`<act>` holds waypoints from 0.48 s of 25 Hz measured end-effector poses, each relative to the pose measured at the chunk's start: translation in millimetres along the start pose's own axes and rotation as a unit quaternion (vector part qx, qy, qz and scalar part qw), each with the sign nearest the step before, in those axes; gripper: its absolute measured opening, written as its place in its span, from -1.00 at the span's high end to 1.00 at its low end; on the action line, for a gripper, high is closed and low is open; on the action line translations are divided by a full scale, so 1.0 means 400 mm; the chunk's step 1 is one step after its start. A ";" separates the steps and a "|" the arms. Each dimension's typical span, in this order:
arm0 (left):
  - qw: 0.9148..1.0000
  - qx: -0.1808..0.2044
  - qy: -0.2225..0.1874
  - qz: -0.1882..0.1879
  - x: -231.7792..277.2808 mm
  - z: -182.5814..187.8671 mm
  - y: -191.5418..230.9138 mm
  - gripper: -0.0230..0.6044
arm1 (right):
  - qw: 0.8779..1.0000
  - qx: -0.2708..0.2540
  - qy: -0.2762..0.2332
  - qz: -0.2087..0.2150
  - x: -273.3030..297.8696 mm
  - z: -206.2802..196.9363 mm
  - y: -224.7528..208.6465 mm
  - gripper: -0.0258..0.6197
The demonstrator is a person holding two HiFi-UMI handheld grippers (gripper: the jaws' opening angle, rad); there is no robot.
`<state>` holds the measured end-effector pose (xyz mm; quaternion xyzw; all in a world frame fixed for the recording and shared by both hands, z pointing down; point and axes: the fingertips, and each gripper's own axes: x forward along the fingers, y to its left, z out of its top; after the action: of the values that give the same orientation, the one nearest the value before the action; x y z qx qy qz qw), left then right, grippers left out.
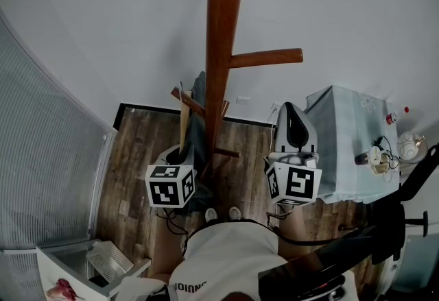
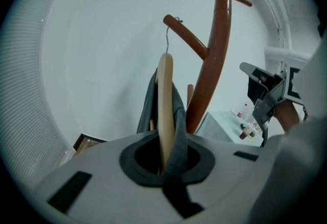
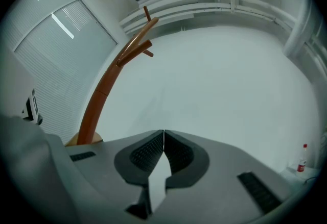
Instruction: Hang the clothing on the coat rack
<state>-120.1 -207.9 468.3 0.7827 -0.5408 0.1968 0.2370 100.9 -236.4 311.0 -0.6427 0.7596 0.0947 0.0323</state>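
Note:
My left gripper (image 2: 166, 164) is shut on a wooden hanger (image 2: 164, 96) and holds it upright. A dark grey garment (image 2: 178, 116) is draped over the hanger. The hanger's wire hook (image 2: 169, 34) reaches the outer tip of a slanted peg (image 2: 188, 38) on the brown coat rack (image 2: 217, 59). In the head view the left gripper (image 1: 181, 153) sits just left of the rack's pole (image 1: 221, 46), with the garment (image 1: 198, 121) against the pole. My right gripper (image 1: 292, 112) hovers to the right of the pole. It is shut (image 3: 163, 134) and holds nothing.
A table under a pale blue cloth (image 1: 341, 138) stands at the right, with bottles and small items on its far side. White blinds (image 1: 41, 155) line the left. A white wire basket (image 1: 106, 262) sits at bottom left. The person's shoes (image 1: 223, 213) are by the rack's base.

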 end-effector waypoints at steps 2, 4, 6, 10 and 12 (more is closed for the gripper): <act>1.000 0.003 0.002 -0.001 0.001 -0.002 -0.003 0.85 | 1.000 -0.001 -0.002 0.002 0.001 0.002 0.001 0.85; 1.000 0.006 0.003 -0.001 0.001 -0.004 -0.006 0.85 | 1.000 -0.001 -0.003 0.002 0.000 0.002 0.000 0.85; 1.000 0.007 0.004 -0.001 0.001 -0.006 -0.011 0.85 | 1.000 0.000 -0.003 0.002 -0.002 0.001 -0.002 0.86; 1.000 0.007 0.004 -0.002 0.002 -0.005 -0.011 0.85 | 1.000 0.002 -0.004 0.002 0.000 0.001 -0.003 0.85; 1.000 0.006 0.004 -0.002 0.002 -0.006 -0.011 0.85 | 1.000 0.000 -0.006 0.006 0.003 0.004 0.002 0.86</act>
<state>-115.6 -205.6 470.0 0.7844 -0.5372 0.2026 0.2347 99.9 -237.3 309.2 -0.6376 0.7632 0.0988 0.0356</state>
